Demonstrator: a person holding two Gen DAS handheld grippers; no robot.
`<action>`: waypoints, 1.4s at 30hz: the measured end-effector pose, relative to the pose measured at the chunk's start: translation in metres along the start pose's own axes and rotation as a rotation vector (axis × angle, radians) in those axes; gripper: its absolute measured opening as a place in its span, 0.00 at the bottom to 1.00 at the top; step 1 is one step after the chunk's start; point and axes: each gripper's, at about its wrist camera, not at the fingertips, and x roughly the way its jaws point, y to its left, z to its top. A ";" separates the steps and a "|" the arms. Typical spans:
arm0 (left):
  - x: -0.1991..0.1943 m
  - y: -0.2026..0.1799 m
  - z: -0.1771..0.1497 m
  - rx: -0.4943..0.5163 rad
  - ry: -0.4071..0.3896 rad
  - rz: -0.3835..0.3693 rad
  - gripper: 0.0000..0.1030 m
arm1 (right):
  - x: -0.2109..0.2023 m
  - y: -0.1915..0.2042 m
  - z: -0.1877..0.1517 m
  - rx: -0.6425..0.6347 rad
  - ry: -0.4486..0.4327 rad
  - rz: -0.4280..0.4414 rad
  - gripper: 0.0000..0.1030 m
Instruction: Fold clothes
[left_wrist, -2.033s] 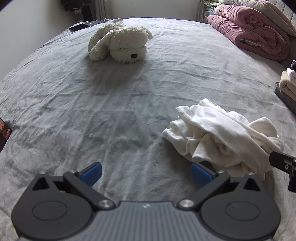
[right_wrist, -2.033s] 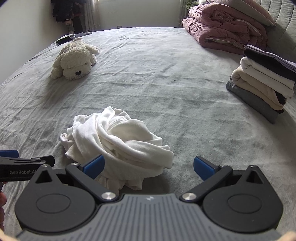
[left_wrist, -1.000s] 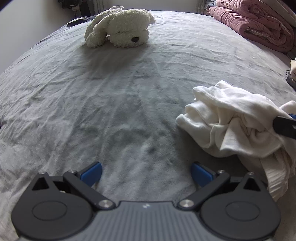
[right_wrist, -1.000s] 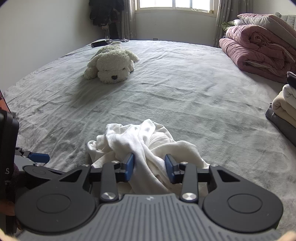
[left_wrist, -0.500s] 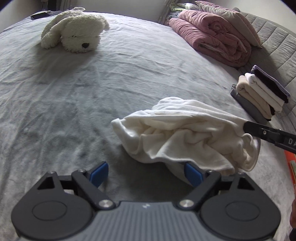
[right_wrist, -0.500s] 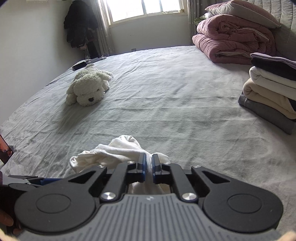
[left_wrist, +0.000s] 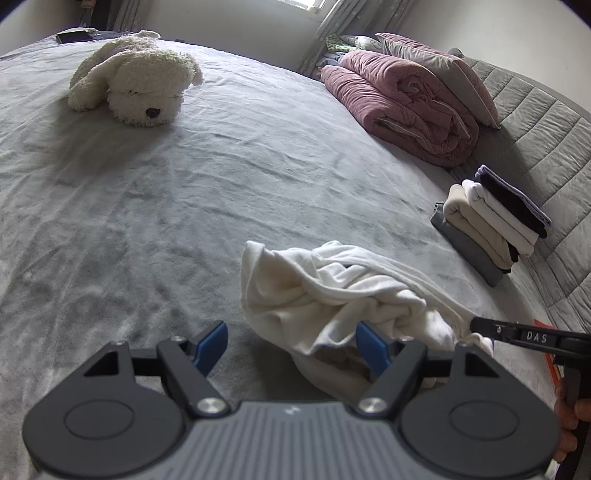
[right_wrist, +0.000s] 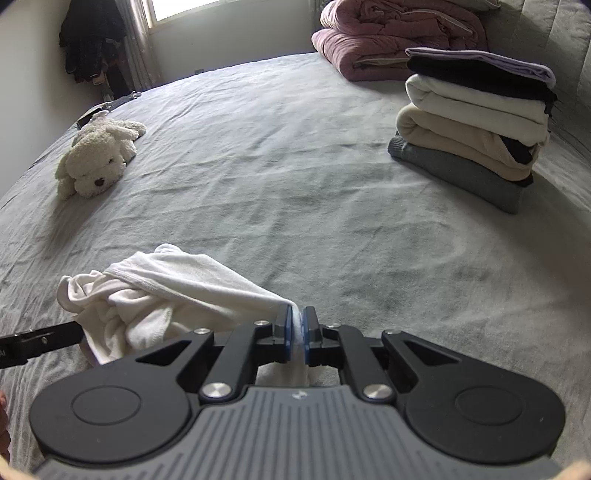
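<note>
A crumpled white garment (left_wrist: 332, 291) lies bunched on the grey bedspread (left_wrist: 184, 192). My right gripper (right_wrist: 294, 325) is shut on one edge of the white garment (right_wrist: 177, 295), pulling a taut fold up from the pile. In the left wrist view the right gripper (left_wrist: 476, 326) comes in from the right with the cloth pinched at its tip. My left gripper (left_wrist: 291, 345) is open, low over the bed, its right pad against the near underside of the garment and nothing between its fingers.
A white plush dog (left_wrist: 136, 85) lies at the far left of the bed. A stack of folded clothes (right_wrist: 476, 122) sits at the right, with a pink folded duvet (left_wrist: 402, 103) and a pillow behind it. A grey padded headboard (left_wrist: 546, 155) runs along the right.
My right gripper came down over the white garment, shut on its edge and lifted it rightward, stretching the cloth. My left gripper swung right toward the pile and stays open.
</note>
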 end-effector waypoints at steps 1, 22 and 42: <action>0.000 0.000 0.000 -0.005 0.001 -0.008 0.69 | 0.001 -0.001 -0.001 0.001 0.007 -0.006 0.07; 0.026 -0.018 -0.033 -0.040 0.205 -0.242 0.14 | 0.009 0.057 -0.006 -0.030 0.102 0.310 0.32; -0.071 0.023 -0.001 0.011 -0.045 -0.053 0.04 | -0.042 0.024 0.018 0.044 -0.179 0.194 0.04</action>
